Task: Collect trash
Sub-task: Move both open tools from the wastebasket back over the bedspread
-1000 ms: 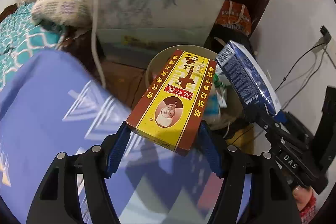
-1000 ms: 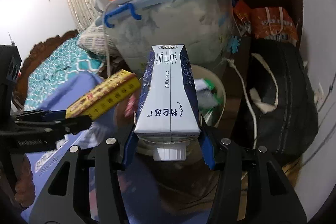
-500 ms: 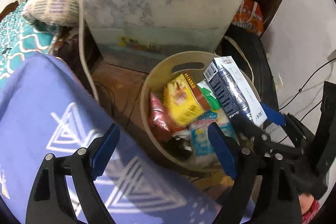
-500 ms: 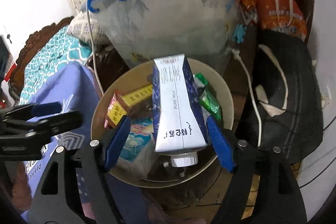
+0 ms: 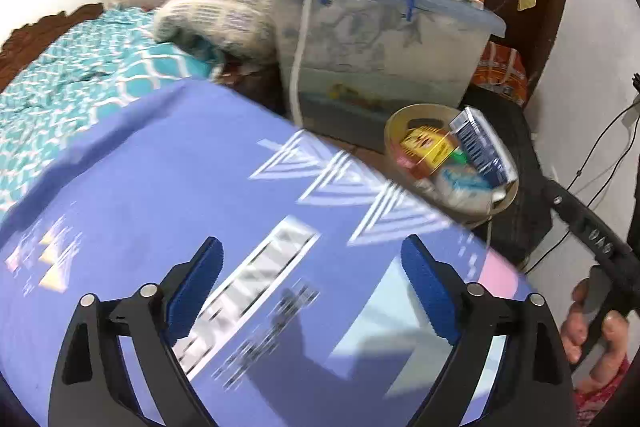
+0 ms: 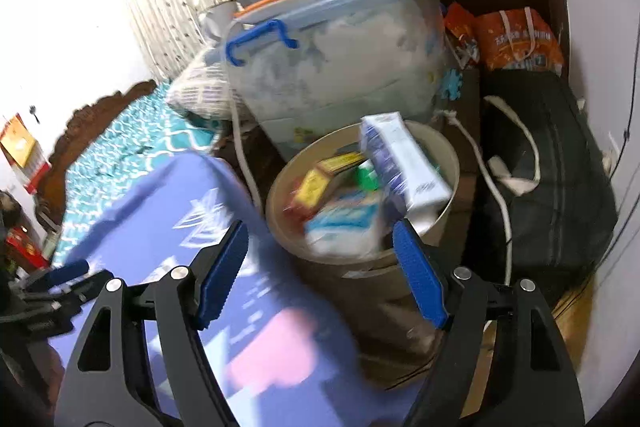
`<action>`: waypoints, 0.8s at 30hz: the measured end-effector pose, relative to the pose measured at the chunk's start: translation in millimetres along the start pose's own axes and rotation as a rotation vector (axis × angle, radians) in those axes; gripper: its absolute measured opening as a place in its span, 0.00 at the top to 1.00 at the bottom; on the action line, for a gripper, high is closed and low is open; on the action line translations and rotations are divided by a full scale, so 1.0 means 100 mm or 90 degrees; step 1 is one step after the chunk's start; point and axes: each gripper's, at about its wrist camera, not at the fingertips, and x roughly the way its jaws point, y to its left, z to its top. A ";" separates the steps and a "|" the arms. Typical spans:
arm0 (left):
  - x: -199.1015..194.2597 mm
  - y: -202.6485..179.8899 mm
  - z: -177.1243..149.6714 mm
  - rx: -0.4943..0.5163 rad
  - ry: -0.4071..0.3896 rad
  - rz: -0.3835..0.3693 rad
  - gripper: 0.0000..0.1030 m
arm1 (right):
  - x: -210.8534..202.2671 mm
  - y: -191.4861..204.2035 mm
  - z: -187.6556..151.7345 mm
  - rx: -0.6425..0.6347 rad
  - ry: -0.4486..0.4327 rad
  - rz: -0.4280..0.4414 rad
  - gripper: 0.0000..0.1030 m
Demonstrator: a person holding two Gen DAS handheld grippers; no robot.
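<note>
1. The left hand-held gripper (image 5: 312, 291), black with blue ridged pads, stands spread wide with nothing between its jaws; they have just been opening. Below it lies only a purple cloth with white triangle patterns (image 5: 168, 187), blurred by motion.
2. The right hand-held gripper (image 6: 320, 271) is likewise released and empty; its jaws opened within the last second. Its right pad sits in front of the near rim of the bin.
3. The round beige plastic trash bin (image 6: 450, 151) stands on the floor just beside the purple cloth's edge, in front of a large clear plastic storage box with a blue handle and orange-rimmed lid (image 6: 340, 67).
4. The blue-and-white milk carton (image 6: 404, 159) lies tilted inside the bin, leaning along its right side, its upper end poking above the rim.
5. The yellow-and-red flat cardboard box (image 6: 320, 179) rests in the bin to the left of the carton, among other wrappers, including a light blue-and-white packet (image 6: 344, 219) and something green (image 6: 366, 175).
6. In the left wrist view the same bin (image 5: 390, 135) appears to the upper right, well apart from the left hand-held gripper, with the carton (image 5: 482, 147) and yellow box (image 5: 428, 147) side by side in it.
7. A person's hand (image 5: 592, 327) grips the handle of the right tool at the right edge of that view.
8. A black bag with white straps (image 6: 552, 163) stands right of the bin; a teal patterned bedspread (image 6: 120, 155) lies beyond the purple cloth.
</note>
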 end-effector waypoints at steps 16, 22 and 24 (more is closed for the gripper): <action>-1.27 0.73 -1.01 -0.029 -0.082 0.039 0.08 | -0.66 0.94 -0.67 0.066 0.006 0.057 0.17; -1.41 1.12 -1.20 -0.059 -0.080 0.016 0.08 | -0.76 1.31 -0.75 0.068 0.005 0.043 0.17; -1.45 1.26 -1.25 -0.066 -0.081 0.008 0.08 | -0.78 1.45 -0.80 0.060 0.005 0.034 0.17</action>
